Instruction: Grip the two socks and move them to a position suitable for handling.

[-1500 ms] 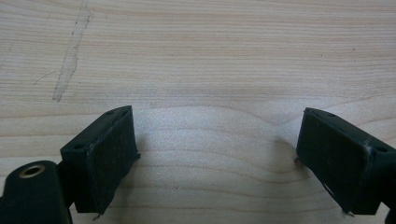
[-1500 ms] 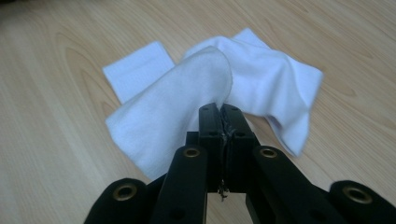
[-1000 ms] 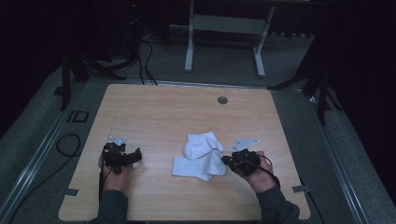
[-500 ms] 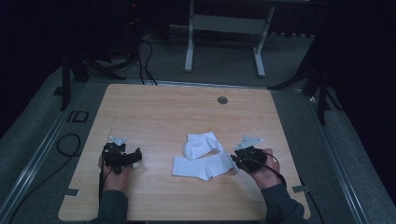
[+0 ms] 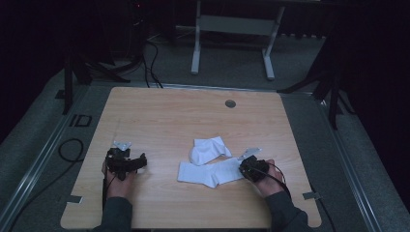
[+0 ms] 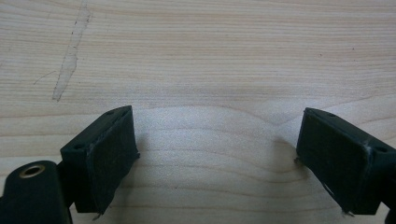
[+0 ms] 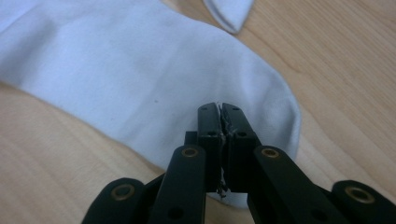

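Observation:
Two white socks lie mid-table. One sock is stretched flat, its toe pointing right; the other sock is bunched just behind it. My right gripper sits low over the flat sock's toe. Its jaws have just been closing and are shut pad to pad, with no cloth visible between them. My left gripper rests open on bare wood at the left, nothing between its pads.
The wooden table has a round cable grommet at the back. Its front edge runs just below both hands. Cables lie on the dark floor around it, and a grey metal frame stands behind.
My right gripper has sunk toward the table at the flat sock's toe end, and that sock now lies flatter. The left gripper has not moved.

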`<action>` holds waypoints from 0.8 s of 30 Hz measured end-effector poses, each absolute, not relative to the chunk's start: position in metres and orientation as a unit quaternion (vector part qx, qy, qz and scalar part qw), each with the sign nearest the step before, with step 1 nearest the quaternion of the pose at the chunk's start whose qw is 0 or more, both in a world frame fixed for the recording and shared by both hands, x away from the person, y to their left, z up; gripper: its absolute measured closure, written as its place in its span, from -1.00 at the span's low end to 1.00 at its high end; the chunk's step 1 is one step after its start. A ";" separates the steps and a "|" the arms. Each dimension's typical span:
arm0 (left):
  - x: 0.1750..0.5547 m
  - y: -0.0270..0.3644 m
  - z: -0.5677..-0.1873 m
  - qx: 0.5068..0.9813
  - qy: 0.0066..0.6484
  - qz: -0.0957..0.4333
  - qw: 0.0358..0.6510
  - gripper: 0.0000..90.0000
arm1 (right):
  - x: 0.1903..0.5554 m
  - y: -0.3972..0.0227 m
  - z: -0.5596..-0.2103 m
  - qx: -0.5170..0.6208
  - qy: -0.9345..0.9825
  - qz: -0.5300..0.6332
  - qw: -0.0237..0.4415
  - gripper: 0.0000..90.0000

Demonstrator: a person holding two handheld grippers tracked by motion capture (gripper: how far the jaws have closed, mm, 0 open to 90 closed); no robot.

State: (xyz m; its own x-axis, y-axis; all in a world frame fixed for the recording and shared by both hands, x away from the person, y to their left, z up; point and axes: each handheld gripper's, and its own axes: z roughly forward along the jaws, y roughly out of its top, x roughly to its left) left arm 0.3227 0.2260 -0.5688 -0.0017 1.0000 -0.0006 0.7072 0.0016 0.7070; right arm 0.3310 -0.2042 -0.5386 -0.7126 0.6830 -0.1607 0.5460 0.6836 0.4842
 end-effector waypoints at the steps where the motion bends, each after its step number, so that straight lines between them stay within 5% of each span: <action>1: 0.323 0.226 -0.569 0.653 0.654 0.271 0.270 -0.73 | 0.329 -0.204 -0.538 0.338 0.903 0.208 0.165 0.90; 24: 0.323 0.226 -0.569 0.653 0.654 0.270 0.270 -0.73 | 0.306 -0.178 -0.529 0.298 0.912 0.252 0.128 0.79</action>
